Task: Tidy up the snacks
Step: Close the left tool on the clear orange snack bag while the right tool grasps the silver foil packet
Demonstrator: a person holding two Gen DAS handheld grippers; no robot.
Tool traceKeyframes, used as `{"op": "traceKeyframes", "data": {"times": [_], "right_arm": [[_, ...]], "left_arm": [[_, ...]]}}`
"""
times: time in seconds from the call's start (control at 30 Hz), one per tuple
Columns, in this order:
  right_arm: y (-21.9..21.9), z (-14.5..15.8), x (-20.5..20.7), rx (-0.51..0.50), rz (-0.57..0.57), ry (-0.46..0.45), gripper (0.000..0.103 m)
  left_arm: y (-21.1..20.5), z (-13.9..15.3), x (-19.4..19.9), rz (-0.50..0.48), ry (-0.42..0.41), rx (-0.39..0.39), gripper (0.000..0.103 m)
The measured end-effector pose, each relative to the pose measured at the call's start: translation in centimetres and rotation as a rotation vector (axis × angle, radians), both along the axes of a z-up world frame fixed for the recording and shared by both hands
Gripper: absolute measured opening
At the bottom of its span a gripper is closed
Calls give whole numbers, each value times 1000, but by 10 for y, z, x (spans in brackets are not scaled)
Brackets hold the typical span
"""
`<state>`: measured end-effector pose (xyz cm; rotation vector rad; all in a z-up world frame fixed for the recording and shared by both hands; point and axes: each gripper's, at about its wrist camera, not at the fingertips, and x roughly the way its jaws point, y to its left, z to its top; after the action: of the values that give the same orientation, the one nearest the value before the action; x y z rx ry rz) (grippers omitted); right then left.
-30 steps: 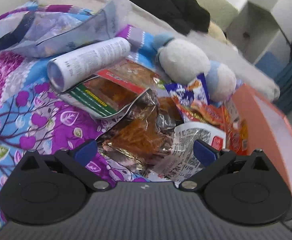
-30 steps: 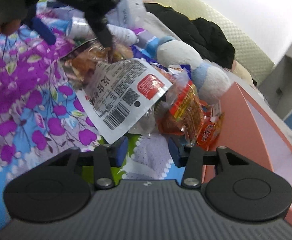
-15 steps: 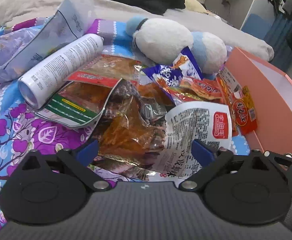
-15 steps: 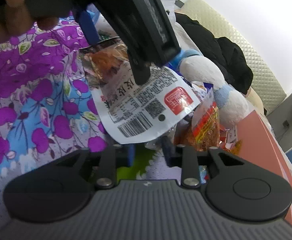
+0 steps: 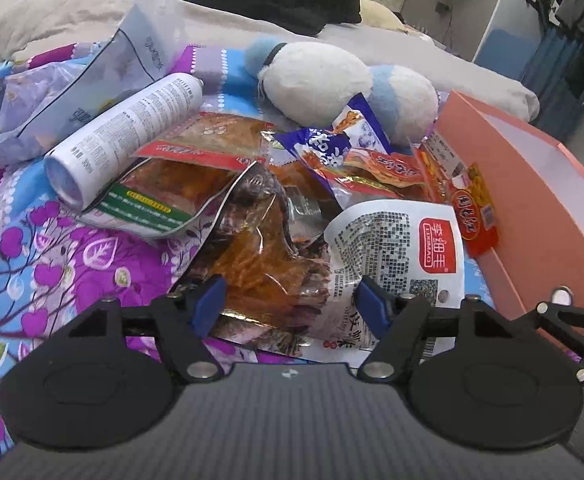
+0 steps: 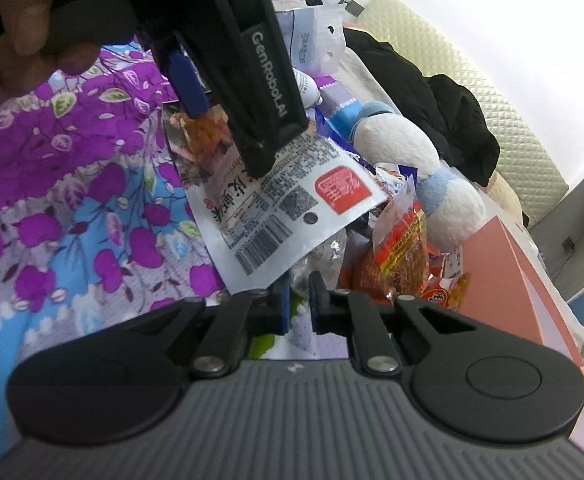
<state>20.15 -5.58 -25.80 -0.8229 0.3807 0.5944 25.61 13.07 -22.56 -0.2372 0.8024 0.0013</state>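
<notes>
Left tongs point(image 5: 290, 306) stand wide apart, low over the snack pile, one blue tip over the clear packet of orange strips point(image 5: 268, 264), the other over the white snack packet point(image 5: 395, 256). We judge nothing is gripped yet; whether a tip touches the film we cannot tell. From the right wrist view the left tongs point(image 6: 228, 136) come down from above, one finger at the white snack packet point(image 6: 288, 216).

Right tongs point(image 6: 299, 308) have their tips nearly together with a narrow gap, nothing visibly between them. They sit just below the lower edge of the white packet, beside the orange box point(image 6: 503, 280), probably waiting.

Snacks lie heaped on the floral bedspread point(image 5: 52, 248), against the near wall of the orange box point(image 5: 539, 208): a green-labelled packet point(image 5: 152, 196), a blue packet point(image 5: 327, 144), red packets point(image 5: 391, 168) leaning on the box wall. We take the open box to be the destination, hence the pile next to it.

Non-snack items crowd the far side: a spray can point(image 5: 128, 132) resting on the green-labelled packet, a plush toy point(image 5: 343, 84), a pale bag point(image 5: 92, 92).

Open room: bare bedspread to the left of the pile; the box interior looks unoccupied where we see it. The white packet's upper edge overlaps its neighbours, so lifting it may drag them
</notes>
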Motion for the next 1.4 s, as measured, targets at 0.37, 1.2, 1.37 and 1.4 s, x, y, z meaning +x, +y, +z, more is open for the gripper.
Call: {"op": "traceKeyframes", "data": {"times": [0.37, 1.2, 1.37, 1.4], "right_arm": [[-24, 10, -49, -12, -8, 30, 12], [-80, 23, -111, 152, -122, 218, 17], [-85, 25, -109, 225, -118, 284, 34], [-86, 25, -109, 240, -119, 292, 53]], "left_arm": [[-14, 28, -64, -33, 14, -33, 75], [-26, 29, -116, 14, 174, -3, 91], [-19, 35, -124, 91, 169, -54, 95], [-18, 35, -127, 107, 171, -73, 95]]}}
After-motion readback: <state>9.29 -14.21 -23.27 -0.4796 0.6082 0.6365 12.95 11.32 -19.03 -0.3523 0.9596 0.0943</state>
